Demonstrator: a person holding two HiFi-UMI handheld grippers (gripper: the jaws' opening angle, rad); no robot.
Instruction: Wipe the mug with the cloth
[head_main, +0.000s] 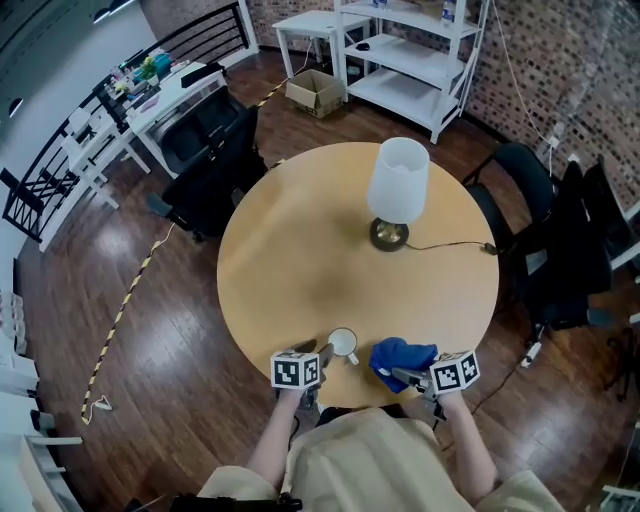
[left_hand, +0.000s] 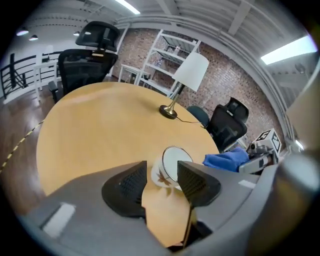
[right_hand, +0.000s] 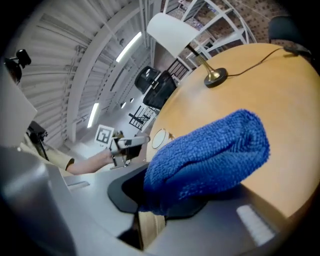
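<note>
A white mug (head_main: 342, 343) with a brown leaf print stands near the round table's front edge. In the left gripper view the mug (left_hand: 167, 169) sits just at the tips of my left gripper (left_hand: 162, 174), whose jaws stand apart on either side of it without clearly pressing on it. My left gripper (head_main: 324, 355) is at the mug's left in the head view. A blue cloth (head_main: 403, 355) lies bunched to the mug's right, and my right gripper (head_main: 393, 376) is shut on it. The cloth (right_hand: 210, 155) covers most of the right gripper (right_hand: 170, 196) and hides one jaw.
A table lamp (head_main: 397, 190) with a white shade stands at the table's (head_main: 290, 260) far side, its cord trailing right. Black office chairs (head_main: 210, 170) stand left and right of the table. White shelves (head_main: 410, 50) and a cardboard box (head_main: 315, 92) are farther back.
</note>
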